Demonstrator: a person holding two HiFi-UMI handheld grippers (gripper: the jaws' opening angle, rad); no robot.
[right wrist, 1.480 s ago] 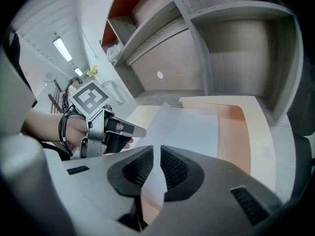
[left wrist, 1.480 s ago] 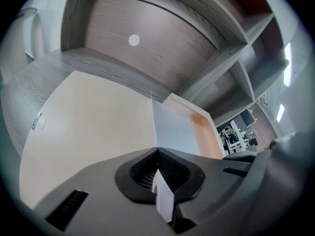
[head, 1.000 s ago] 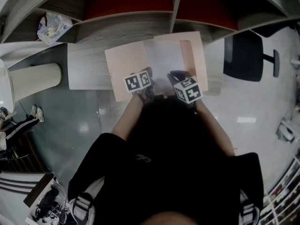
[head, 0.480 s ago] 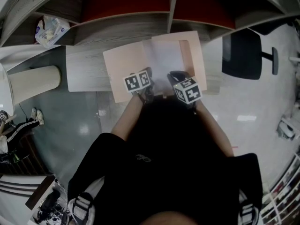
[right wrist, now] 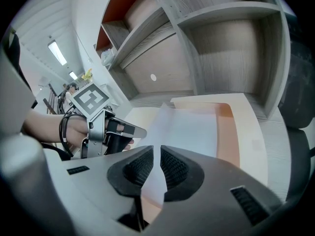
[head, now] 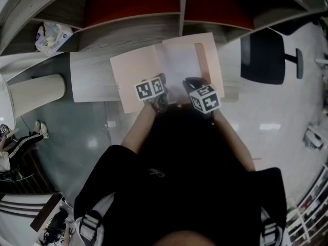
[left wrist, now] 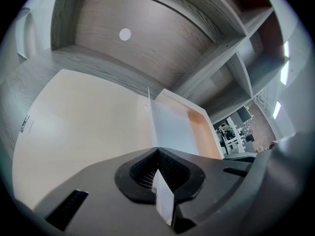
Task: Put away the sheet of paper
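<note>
An open peach folder (head: 134,72) lies on the grey wooden table (head: 233,90). A white sheet of paper (head: 179,64) rests across its middle, partly over the darker orange right half. My left gripper (head: 163,80) is shut on the sheet's near edge. In the left gripper view the sheet (left wrist: 170,127) runs up from the closed jaws (left wrist: 157,154), with its left edge raised off the folder (left wrist: 83,122). My right gripper (head: 191,81) grips the same near edge further right. Its jaws (right wrist: 158,156) stand narrowly apart, with the sheet (right wrist: 189,127) passing between the pads. The left gripper (right wrist: 129,130) shows beside it.
Shelf cubbies with red back panels (head: 133,6) rise just behind the table. A crumpled plastic bag (head: 48,35) lies at the far left and a cream cylinder (head: 38,88) below it. A black office chair (head: 264,55) stands to the right on the glossy floor.
The head view has drifted slightly. Both grippers and the sheet stay where they were.
</note>
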